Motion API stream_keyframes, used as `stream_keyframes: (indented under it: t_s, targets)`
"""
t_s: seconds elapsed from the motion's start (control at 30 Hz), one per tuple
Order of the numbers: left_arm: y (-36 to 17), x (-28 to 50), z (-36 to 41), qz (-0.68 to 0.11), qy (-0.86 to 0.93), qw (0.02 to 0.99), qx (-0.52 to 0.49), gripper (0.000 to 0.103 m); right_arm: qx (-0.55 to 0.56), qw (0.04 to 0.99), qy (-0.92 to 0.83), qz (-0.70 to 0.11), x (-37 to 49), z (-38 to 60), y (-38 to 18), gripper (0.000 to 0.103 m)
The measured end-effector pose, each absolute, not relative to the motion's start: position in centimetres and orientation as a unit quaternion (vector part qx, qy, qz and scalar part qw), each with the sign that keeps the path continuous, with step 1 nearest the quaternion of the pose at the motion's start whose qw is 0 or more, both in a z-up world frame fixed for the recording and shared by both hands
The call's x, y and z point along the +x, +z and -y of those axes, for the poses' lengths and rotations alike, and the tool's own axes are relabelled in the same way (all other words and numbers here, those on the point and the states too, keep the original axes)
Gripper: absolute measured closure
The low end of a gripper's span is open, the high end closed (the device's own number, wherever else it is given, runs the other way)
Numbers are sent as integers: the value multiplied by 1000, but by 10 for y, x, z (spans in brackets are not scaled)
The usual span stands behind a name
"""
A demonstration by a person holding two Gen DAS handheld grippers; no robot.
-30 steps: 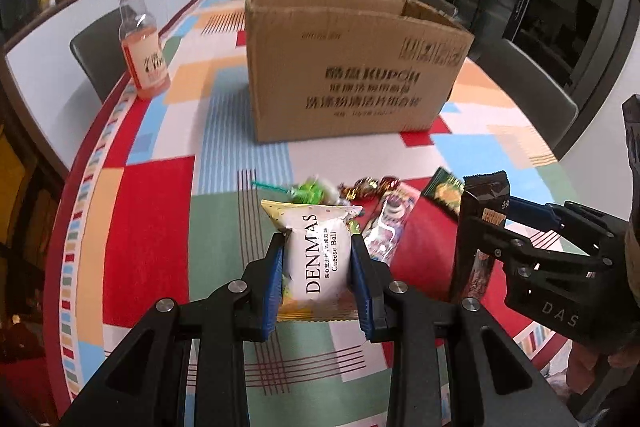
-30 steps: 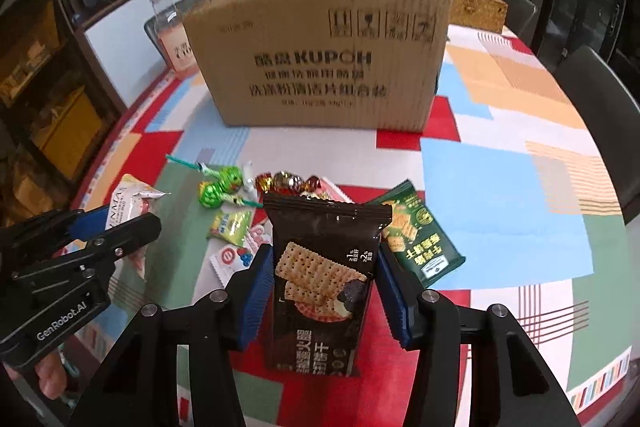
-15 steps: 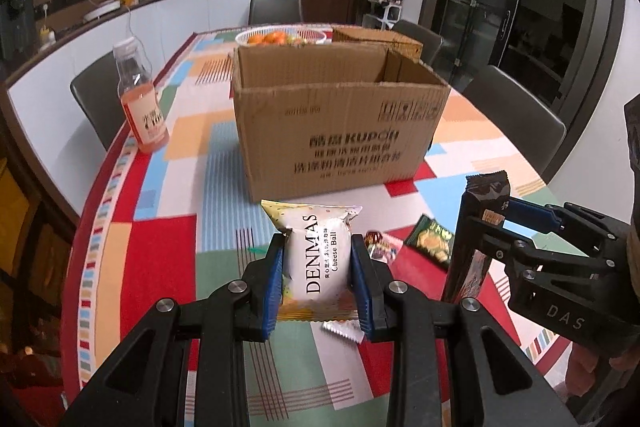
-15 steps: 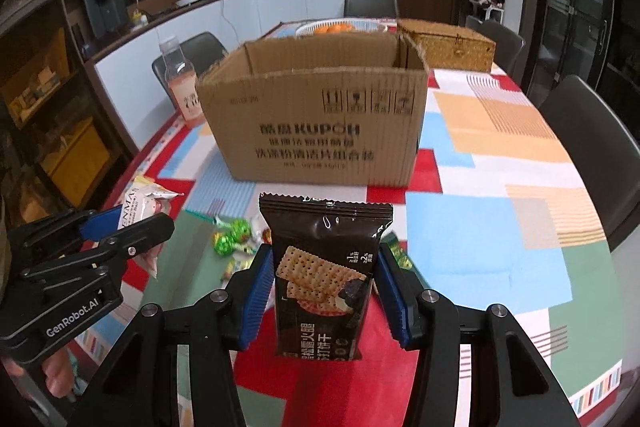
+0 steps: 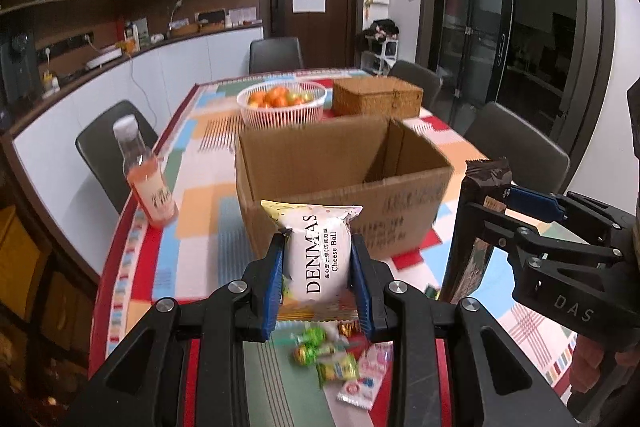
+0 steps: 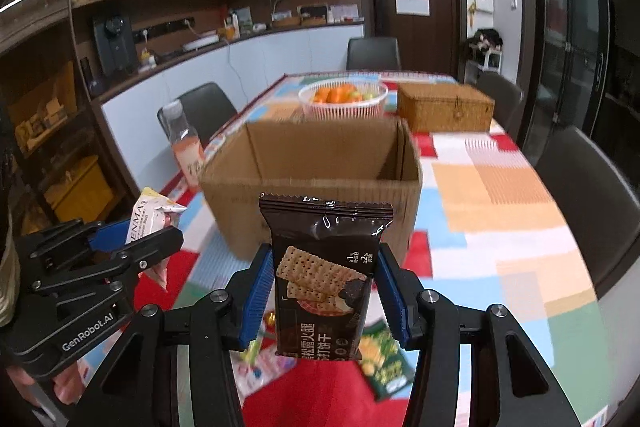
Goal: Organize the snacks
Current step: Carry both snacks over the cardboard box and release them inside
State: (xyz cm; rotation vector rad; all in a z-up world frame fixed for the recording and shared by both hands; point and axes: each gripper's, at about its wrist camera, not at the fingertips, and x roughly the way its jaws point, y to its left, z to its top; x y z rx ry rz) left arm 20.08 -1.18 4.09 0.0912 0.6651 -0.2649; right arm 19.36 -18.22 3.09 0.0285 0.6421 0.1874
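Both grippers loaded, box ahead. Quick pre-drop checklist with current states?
1. Left gripper clamped on the white DENMAS cheese ball packet: ok.
2. Right gripper clamped on the dark brown cracker packet: ok.
3. Brown cardboard box open on top: ok.
4. Room inside the box: cannot tell, floor hidden by the front wall.
5. Packets over the opening: not ok, both short of the near wall.
6. Pink drink bottle away from the box on the left: ok.

Your bench: patchwork cloth | cardboard box | bottle | fruit basket | wicker box | loose snacks nearest you
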Motion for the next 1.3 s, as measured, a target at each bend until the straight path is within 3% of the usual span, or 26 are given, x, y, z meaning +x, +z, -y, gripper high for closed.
stream_keyframes:
  t_s: [0.53,1.17,1.2,1.23,1.3]
  targets:
    - [93,258,17,-278,-132,950,59,72,-1,970,89,-228,257,177,100,52]
    - [44,350,26,-375,-132,917,39,71,-10,935,80,-345,349,178,52,52]
    - [41,350,25,-377,-125,917,43,65,-14,930,83,-358,353,177,47,52]
    - [40,349,24,-376,-117,918,44,53,-17,928,83,-362,354,176,44,51]
    - [40,343,20,-366,-109,923,44,40,-31,928,61,-366,353,176,41,42]
